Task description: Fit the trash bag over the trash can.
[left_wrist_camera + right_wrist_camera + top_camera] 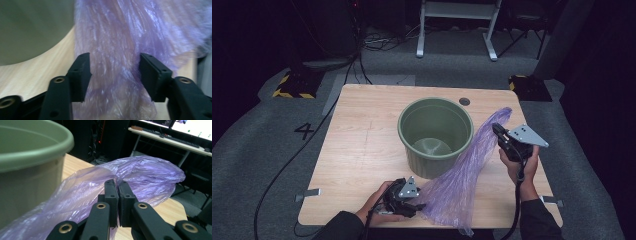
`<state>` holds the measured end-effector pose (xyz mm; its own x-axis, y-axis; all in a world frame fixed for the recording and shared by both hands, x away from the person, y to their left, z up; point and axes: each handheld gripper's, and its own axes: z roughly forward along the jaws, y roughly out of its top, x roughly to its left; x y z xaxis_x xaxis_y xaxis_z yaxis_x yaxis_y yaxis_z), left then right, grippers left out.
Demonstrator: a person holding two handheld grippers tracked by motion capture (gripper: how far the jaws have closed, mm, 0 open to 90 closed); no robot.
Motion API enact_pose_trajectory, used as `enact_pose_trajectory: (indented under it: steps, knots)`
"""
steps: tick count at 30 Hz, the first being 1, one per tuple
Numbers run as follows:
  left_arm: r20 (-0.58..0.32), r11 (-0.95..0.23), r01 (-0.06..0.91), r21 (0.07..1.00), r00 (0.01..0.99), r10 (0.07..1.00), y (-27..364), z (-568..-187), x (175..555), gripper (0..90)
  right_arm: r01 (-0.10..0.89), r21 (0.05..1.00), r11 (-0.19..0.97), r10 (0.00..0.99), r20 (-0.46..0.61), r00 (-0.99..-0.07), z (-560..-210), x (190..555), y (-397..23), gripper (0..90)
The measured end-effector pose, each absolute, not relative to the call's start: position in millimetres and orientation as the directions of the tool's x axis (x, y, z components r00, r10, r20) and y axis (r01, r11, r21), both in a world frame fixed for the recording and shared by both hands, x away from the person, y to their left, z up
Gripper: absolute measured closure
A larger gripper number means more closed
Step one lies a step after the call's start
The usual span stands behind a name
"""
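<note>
Right gripper has its fingers clamped on one end of the purple plastic bag, held up just right of the green bin. The bag drapes down from there across the desk to the near edge. Left gripper sits low at the bag's near end, fingers apart with film bunched between them, pads not yet pressing.

Step in hand, as I read it: get a second grip so the bag can be opened and lined into the bin.

- Close left on a single layer near the hem, not the whole wad.
- Keep right high so the film stays taut.
- Risk: pinching both layers, so the mouth won't open.
</note>
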<state>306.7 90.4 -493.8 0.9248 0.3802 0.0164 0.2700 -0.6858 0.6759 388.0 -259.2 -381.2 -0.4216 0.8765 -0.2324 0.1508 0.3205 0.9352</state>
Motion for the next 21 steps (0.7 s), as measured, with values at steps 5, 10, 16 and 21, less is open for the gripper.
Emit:
enact_pose_trajectory:
  steps: [5, 10, 16, 21]
  knots:
    - [0.008, -0.664, 0.296, 0.686, 0.91, 0.414, 93.4, -494.4, 315.0, 51.0, 0.108, 0.946, 0.306, 0.862, -0.227, -0.454, -371.0, 381.2, -256.4, 87.6]
    - [0.013, -0.655, 0.314, 0.687, 0.896, 0.443, 98.2, -493.9, 319.5, 52.9, 0.048, 0.952, 0.302, 0.833, -0.239, -0.499, -357.0, 370.0, -250.9, 87.6]
    - [0.026, -0.648, 0.326, 0.689, 0.882, 0.471, 109.7, -492.6, 327.9, 52.5, -0.025, 0.946, 0.323, 0.777, -0.28, -0.564, -340.0, 357.8, -235.0, 87.6]
    - [0.03, -0.638, 0.332, 0.695, 0.873, 0.487, 117.6, -490.3, 331.4, 52.1, -0.055, 0.945, 0.322, 0.744, -0.289, -0.602, -333.2, 353.3, -226.2, 87.6]
